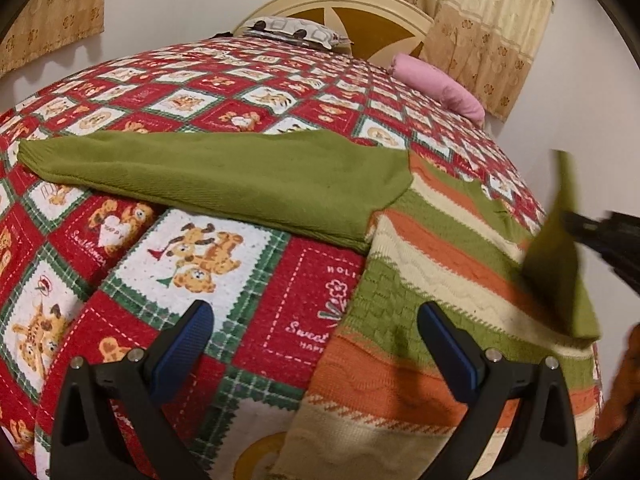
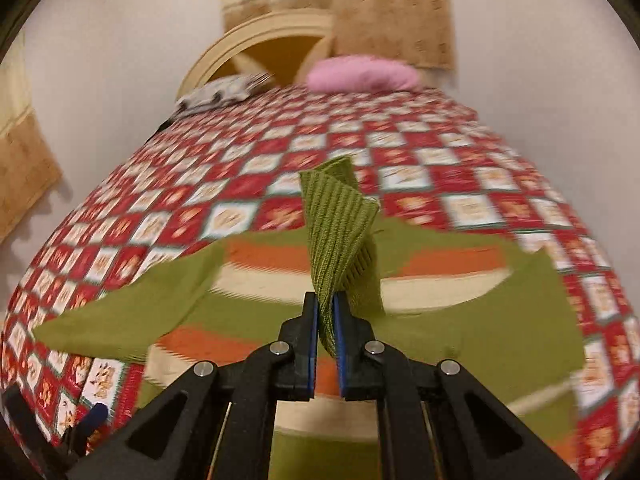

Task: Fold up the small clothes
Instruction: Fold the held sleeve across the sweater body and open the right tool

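While the bed (image 1: 248,92) is spread with the striped sweater (image 1: 432,280), little folding is seen done: the left sleeve (image 1: 224,176) is laid out flat, the body unfolded. The right cuff (image 2: 340,216) is pinched and lifted by the right gripper (image 2: 326,320), jaws nearly closed. The left gripper (image 1: 316,340) is held wide, nothing gripped.

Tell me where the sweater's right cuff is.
Centre of the right wrist view, the cuff is pinched in the right hand-held gripper, lifted above the striped sweater.
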Tool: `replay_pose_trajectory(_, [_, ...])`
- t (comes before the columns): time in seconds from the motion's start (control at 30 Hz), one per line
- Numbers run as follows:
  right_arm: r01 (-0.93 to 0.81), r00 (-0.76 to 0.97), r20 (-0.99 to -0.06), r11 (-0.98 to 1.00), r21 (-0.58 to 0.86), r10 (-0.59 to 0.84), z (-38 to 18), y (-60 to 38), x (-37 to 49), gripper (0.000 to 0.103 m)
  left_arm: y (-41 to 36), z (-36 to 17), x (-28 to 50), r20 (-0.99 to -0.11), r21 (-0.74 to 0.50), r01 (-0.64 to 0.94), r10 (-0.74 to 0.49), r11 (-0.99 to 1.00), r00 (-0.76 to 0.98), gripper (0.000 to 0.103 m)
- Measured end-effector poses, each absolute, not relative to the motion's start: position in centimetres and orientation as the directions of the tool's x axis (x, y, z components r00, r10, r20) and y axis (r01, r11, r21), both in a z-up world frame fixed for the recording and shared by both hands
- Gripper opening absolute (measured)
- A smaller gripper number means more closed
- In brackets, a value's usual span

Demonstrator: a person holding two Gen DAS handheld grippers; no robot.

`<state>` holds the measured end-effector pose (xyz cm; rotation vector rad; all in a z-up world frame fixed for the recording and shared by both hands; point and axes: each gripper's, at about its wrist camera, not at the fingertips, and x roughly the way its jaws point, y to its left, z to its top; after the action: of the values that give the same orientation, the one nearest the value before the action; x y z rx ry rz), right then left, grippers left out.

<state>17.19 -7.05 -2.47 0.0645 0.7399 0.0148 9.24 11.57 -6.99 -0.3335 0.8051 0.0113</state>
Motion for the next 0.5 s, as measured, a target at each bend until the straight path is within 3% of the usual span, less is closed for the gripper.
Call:
replay_pose_trajectory(0.23, [-0.091,0.666,-0.733,0.99,0.105,0.139,-6.8,-2.9,20.3,0.008,12.0,-7.1,9.4,-0.7,-0.32,-0.131,-0.141,0.938,0.7,0.103])
replay_pose_trajectory(0.37, [-0.208,0.541,-0.764,0.937,0.282,0.351,-8.6,-2.5,20.9,0.032,12.0,-7.1,9.4,-0.7,-0.32,-0.13,-0.142,0.938,0.7,0.103])
replay_pose_trajectory(0.43, [-0.246,0.505,-0.727,0.885,0.396,0.466,-8.4,-2.9,20.3,0.032,12.0,-7.1,9.4,-0.7,-0.32,-0.13,-0.142,0.938,0.699,0.103])
replay_pose_trajectory(0.5, [-0.252,0.556,-0.681,0.877,0.409,0.477,-7.2,-3.7,19.2,0.032,12.0,-7.1,9.4,-0.7,-0.319,-0.13,-0.141,0.939,0.7,0.103])
